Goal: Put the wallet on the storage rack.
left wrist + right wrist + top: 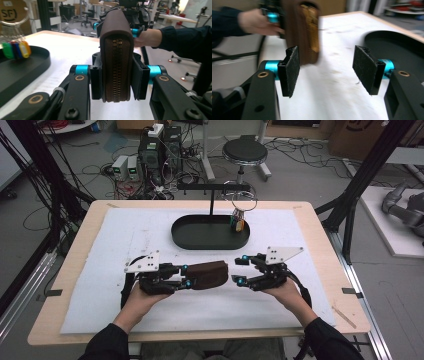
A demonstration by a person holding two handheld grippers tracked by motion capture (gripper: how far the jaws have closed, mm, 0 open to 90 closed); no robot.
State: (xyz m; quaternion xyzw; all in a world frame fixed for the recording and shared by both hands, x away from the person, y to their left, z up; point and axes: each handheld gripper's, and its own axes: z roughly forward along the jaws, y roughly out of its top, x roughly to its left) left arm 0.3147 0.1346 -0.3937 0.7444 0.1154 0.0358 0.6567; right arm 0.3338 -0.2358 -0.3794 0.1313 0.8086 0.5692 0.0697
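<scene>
Brown zip wallet (209, 274) pinched in left gripper (186, 276), apparently lengthwise toward the spread-jawed right gripper (239, 270).

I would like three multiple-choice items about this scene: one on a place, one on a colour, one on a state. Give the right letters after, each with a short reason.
1. Where do the coloured key tags hang?
A. over the black tray
B. beside the right tool
C. at the table's near edge

2. What colour is the zip pouch?
A. green
B. brown
C. white

3. What is the state of the right tool?
A. shut on the pouch
B. shut on nothing
C. open

Answers:
1. A: in the high view the tags hang from a ring on the stand, above the tray's right end.
2. B: the left gripper view shows brown sides and a brass zip.
3. C: its pads stand wide apart; the left tool holds the pouch.
</scene>
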